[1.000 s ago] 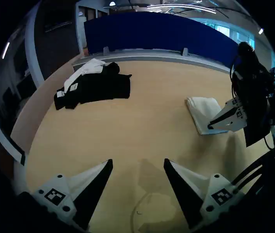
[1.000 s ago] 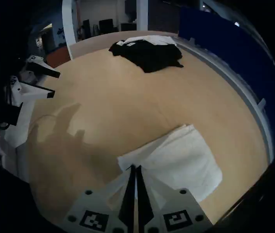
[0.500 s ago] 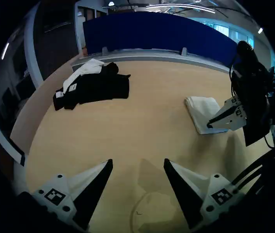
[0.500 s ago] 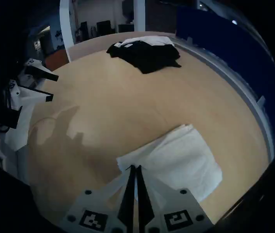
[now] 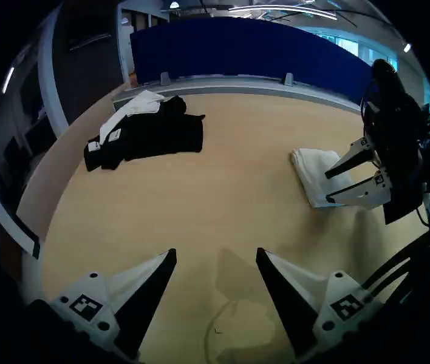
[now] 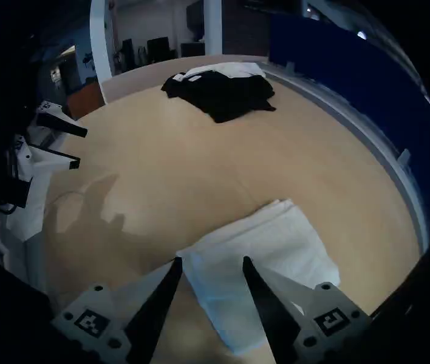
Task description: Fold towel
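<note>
My right gripper is released, its 2 fingers spread over the near corner of the white towel. Half a second ago those same fingers were closed together at that corner. The towel now lies flat as a compact rectangle, with stacked layers showing along its far short edge. I judge that letting go marks the end of a fold, and possibly of the whole job, unless 1 more halving is wanted.

My left gripper is also open and carries nothing. It hangs above bare wood near the front edge of the worktop, well apart from the towel, and has not shifted over the last second.

The towel sits on my right-hand side of the worktop, between the middle and the long edge that runs under the blue partition, and it is clear of that edge. A heap of black clothing with a white piece on top lies by the far left corner, well apart from everything else. Between the heap and the towel there is open wood, so I judge both grippers can draw back or sweep sideways freely. The tighter spots are the worktop's near edge just behind my right gripper and the partition edge beyond the towel. A backward pull should stay level so the top layer does not catch.
</note>
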The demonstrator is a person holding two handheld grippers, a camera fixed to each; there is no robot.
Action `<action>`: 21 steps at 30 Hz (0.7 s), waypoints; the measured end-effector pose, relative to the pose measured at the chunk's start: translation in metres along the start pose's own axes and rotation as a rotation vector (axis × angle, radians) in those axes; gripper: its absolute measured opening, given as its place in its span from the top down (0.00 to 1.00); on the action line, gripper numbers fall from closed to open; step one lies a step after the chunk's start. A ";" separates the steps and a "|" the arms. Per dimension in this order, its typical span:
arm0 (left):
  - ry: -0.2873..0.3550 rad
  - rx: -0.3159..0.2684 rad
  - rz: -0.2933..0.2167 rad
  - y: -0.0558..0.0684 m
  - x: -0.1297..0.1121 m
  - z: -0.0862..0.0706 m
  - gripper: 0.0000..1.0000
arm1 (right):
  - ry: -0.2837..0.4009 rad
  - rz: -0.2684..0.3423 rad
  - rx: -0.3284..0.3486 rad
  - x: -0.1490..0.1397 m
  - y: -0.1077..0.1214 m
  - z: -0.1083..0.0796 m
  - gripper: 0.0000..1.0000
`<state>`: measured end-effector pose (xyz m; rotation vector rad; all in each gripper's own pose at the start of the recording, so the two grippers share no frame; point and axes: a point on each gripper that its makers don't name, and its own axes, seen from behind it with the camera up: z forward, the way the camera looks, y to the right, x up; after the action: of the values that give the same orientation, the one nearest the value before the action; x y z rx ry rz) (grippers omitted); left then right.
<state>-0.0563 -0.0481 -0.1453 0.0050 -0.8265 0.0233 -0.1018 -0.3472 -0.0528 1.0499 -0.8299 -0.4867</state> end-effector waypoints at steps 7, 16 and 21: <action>-0.001 0.001 0.003 0.000 0.001 0.000 0.02 | 0.005 0.004 -0.017 -0.003 0.006 -0.007 0.23; -0.004 0.005 0.008 -0.003 0.000 0.004 0.02 | -0.008 0.055 -0.063 -0.030 0.024 -0.029 0.23; -0.005 0.005 0.012 -0.004 0.001 0.007 0.02 | -0.022 0.091 -0.089 -0.050 0.034 -0.042 0.23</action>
<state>-0.0603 -0.0523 -0.1399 0.0050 -0.8317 0.0364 -0.1001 -0.2735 -0.0512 0.9223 -0.8637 -0.4551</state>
